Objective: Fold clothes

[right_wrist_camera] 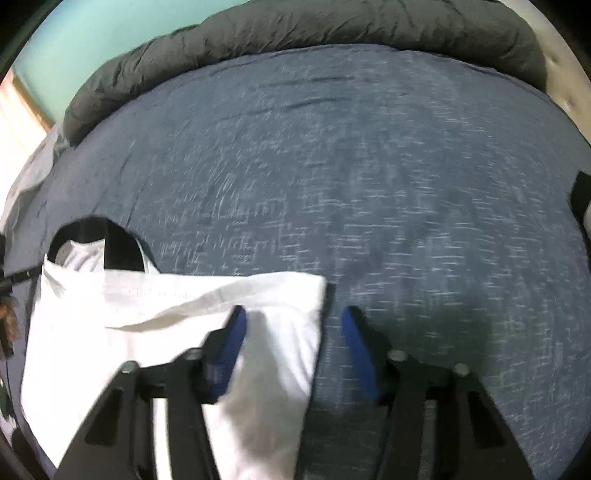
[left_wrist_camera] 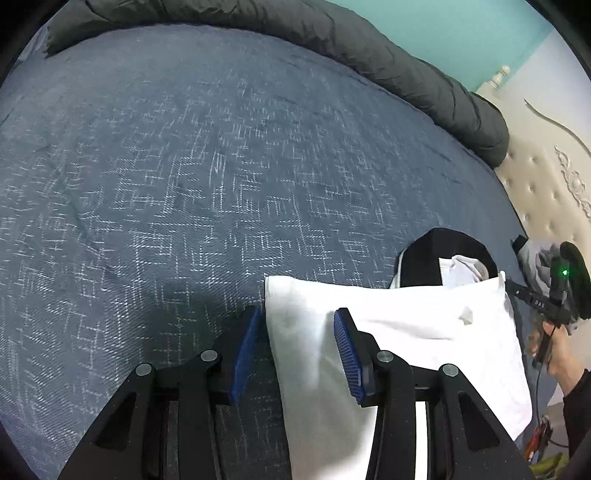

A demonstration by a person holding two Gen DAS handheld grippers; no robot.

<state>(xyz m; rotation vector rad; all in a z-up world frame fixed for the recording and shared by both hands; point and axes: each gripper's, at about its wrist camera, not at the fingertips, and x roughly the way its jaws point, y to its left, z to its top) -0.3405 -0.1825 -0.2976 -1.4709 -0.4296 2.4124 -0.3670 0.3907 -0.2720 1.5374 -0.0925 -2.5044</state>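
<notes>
On bedspread | white garment edges between both parted claws, unpinched | bed beyond bare

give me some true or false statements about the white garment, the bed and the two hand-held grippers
1. The folded white cloth garment lies on a blue patterned bedspread. True.
2. The left hand-held gripper is clamped shut on the garment. False: its blue pads stand apart, astride the garment's edge.
3. A rolled dark grey quilt lies along the far side of the bed. True.
4. The right hand-held gripper holds a red towel. False: its jaws are open over the white garment's corner.
</notes>
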